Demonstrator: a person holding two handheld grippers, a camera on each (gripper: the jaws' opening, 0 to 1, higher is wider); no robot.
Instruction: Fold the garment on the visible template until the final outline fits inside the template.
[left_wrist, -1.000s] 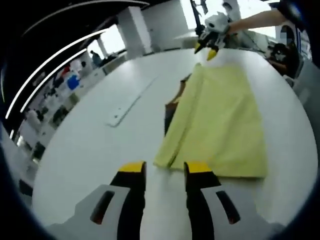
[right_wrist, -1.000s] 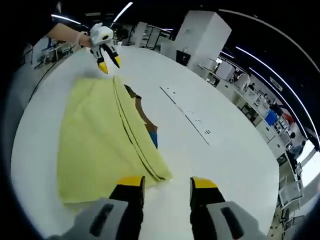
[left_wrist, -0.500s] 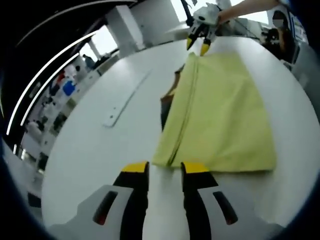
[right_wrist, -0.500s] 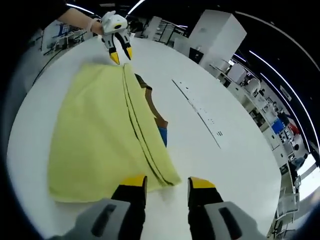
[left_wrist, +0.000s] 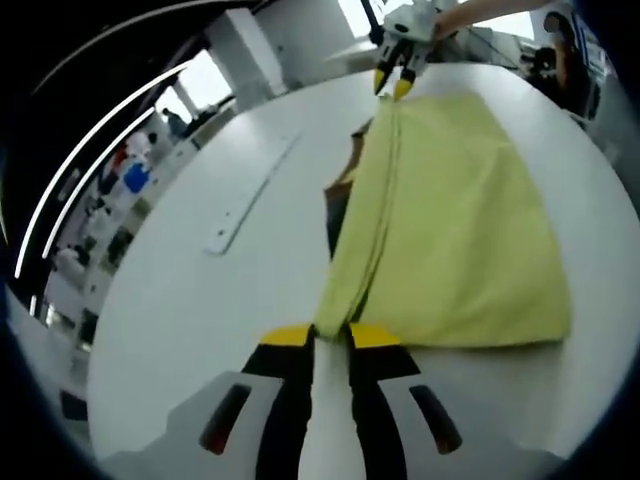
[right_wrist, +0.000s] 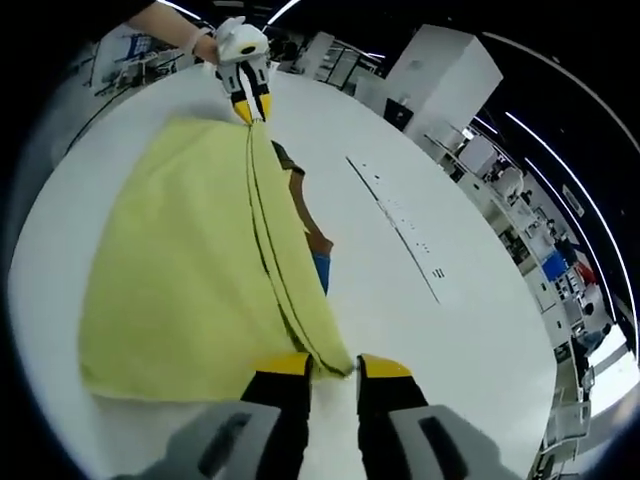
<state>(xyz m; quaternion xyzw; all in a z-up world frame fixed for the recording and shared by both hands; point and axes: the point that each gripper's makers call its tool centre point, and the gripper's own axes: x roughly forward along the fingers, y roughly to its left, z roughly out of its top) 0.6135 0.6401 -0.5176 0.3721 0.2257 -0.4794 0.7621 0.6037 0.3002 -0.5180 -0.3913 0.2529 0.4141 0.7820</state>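
Observation:
A yellow garment (left_wrist: 450, 220) lies folded into a long panel on the white table (left_wrist: 200, 300), its doubled edge running along one side. A dark brown and blue template (left_wrist: 338, 205) peeks out from under that edge. In the left gripper view my left gripper (left_wrist: 331, 336) has its jaws drawn in on the near corner of the doubled edge. At the far corner my right gripper (left_wrist: 394, 84) pinches the cloth. In the right gripper view my right gripper (right_wrist: 334, 366) grips the near corner of the garment (right_wrist: 180, 270), the template (right_wrist: 322, 268) shows beside the edge, and my left gripper (right_wrist: 252, 106) holds the far corner.
A long white marked strip (left_wrist: 250, 205) lies flat on the table beside the garment, seen too as a strip (right_wrist: 400, 225) in the right gripper view. A person's hand (right_wrist: 205, 45) holds the far gripper. Desks and shelves stand beyond the table's edge.
Both grippers have moved in onto the corners of the doubled edge and their jaws have narrowed from wide open to pinching the cloth. The garment itself lies as before.

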